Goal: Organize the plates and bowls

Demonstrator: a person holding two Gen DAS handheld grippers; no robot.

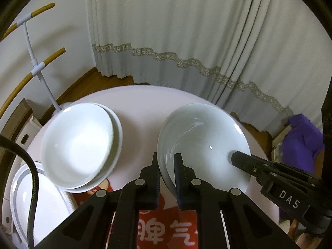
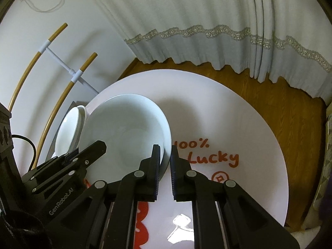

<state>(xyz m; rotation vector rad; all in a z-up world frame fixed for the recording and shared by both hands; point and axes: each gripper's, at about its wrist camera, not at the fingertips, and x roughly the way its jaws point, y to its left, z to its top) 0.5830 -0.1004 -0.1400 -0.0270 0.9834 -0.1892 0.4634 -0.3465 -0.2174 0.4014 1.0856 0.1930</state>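
My left tongs (image 1: 167, 167) are clamped on the near-left rim of the pale bowl (image 1: 204, 143); one finger inside the rim, one outside, pads pressing the wall; my right tongs (image 2: 165, 158) are clamped on the same bowl (image 2: 126, 132) at its right rim, same way, one finger in, one out; in the left wrist view the right tongs' tip (image 1: 241, 158) shows resting inside the bowl from the right; in the right wrist view the left tongs (image 2: 91, 152) come in over the bowl's near-left edge; so both tongs are closed on one bowl, opposite sides; bowl sits tilted, over the round pinkish worktop (image 1: 137, 108), right of centre in the left view; can't tell whether its base touches the worktop.

Left of it, a stack of two white dishes (image 1: 81, 143), the upper one nested in the lower and shifted left, well apart from the held bowl; in the right view this stack (image 2: 69, 128) shows just behind the bowl's left edge; nearer and further left, another white plate (image 1: 44, 205) in what looks like a white rack, partly hidden by a black cable (image 1: 34, 178).

Worktop has red print, "100% Lucky" (image 2: 209, 155) on the right, red characters (image 1: 166, 232) at the near edge; white-and-wood stand (image 1: 33, 66) at far left; grey-white curtain (image 1: 186, 31) with lace trim behind; wood floor (image 2: 280, 108) beyond the worktop; purple cloth (image 1: 300, 137) at far right.
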